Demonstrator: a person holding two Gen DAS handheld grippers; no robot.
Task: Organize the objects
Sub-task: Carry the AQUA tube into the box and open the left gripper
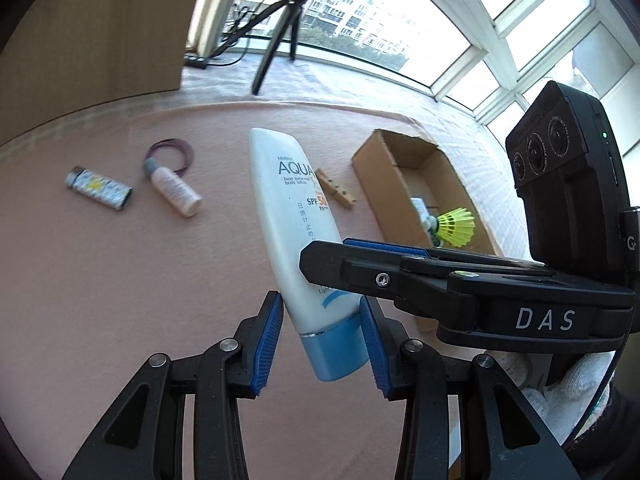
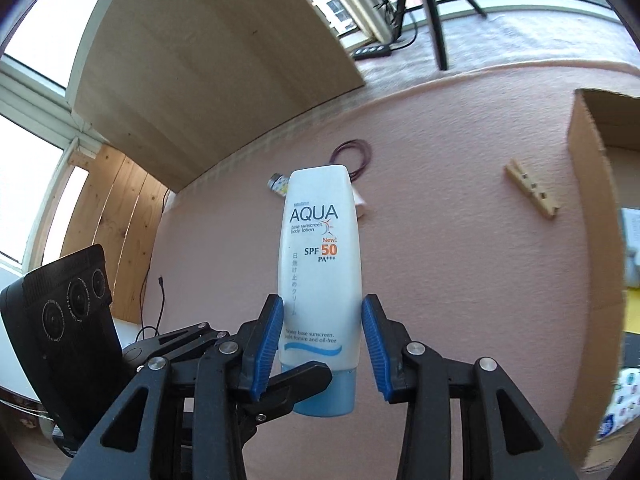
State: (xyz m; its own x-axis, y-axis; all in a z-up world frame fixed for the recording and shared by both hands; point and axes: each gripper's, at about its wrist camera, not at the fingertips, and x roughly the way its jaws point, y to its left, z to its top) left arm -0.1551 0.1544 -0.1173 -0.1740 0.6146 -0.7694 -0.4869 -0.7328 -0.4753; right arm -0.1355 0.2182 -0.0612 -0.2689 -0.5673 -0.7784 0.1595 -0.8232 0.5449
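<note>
A white sunscreen tube (image 1: pixel 288 216) with a blue cap hangs cap-down above the pink table (image 1: pixel 120 280), held from two sides. My left gripper (image 1: pixel 320 306) is shut on the sunscreen tube just above the cap, both blue pads pressing its sides. My right gripper (image 1: pixel 316 254) reaches in from the right and clamps the tube a little higher. In the right wrist view my right gripper (image 2: pixel 322 304) presses the sunscreen tube (image 2: pixel 320 248) at its lower body. One left fingertip (image 2: pixel 304 380) crosses in front of the cap there.
An open cardboard box (image 1: pixel 400 168) at the right holds a yellow shuttlecock (image 1: pixel 456 226). On the table lie a wooden clothespin (image 1: pixel 336 190), a small pink bottle (image 1: pixel 172 186), a patterned lighter (image 1: pixel 98 188) and dark rubber bands (image 1: pixel 176 152). A tripod (image 1: pixel 280 28) stands beyond the table.
</note>
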